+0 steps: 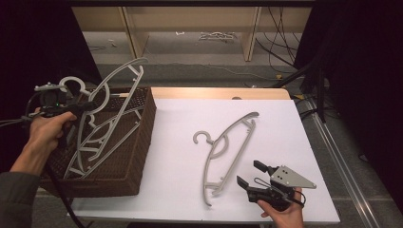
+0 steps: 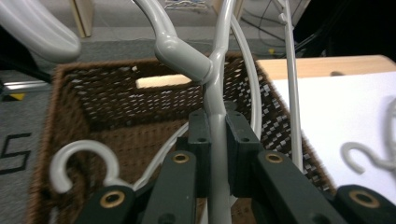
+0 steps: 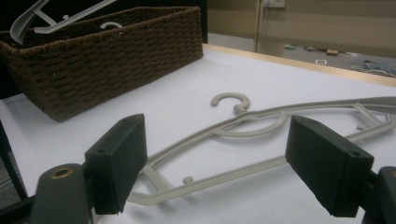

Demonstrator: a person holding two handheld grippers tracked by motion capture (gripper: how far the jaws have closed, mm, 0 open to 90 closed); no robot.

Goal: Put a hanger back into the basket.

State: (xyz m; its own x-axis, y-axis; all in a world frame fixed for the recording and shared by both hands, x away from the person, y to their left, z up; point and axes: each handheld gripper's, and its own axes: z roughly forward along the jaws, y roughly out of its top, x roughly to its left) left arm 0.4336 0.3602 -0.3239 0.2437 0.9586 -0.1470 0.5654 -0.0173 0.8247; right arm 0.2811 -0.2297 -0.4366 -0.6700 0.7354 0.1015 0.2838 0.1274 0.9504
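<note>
A grey plastic hanger [image 1: 122, 75] tilts over the brown wicker basket [image 1: 142, 142] at the table's left, its upper end sticking out above the rim. My left gripper [image 1: 85, 107] is shut on it; in the left gripper view the jaws pinch the hanger's neck [image 2: 217, 135]. Another grey hanger [image 1: 102, 140] lies inside the basket, its hook [image 2: 79, 156] near the bottom. A third grey hanger [image 1: 228, 145] lies flat on the white tabletop. My right gripper [image 1: 250, 173] stands open just right of that hanger's lower end, with the hanger [image 3: 243, 126] ahead of its empty jaws.
The basket [image 3: 107, 56] takes up the table's left side. The white table [image 1: 190, 118] has a wooden strip along its far edge. Beyond it are floor, cables and wooden furniture legs. Dark curtains flank both sides.
</note>
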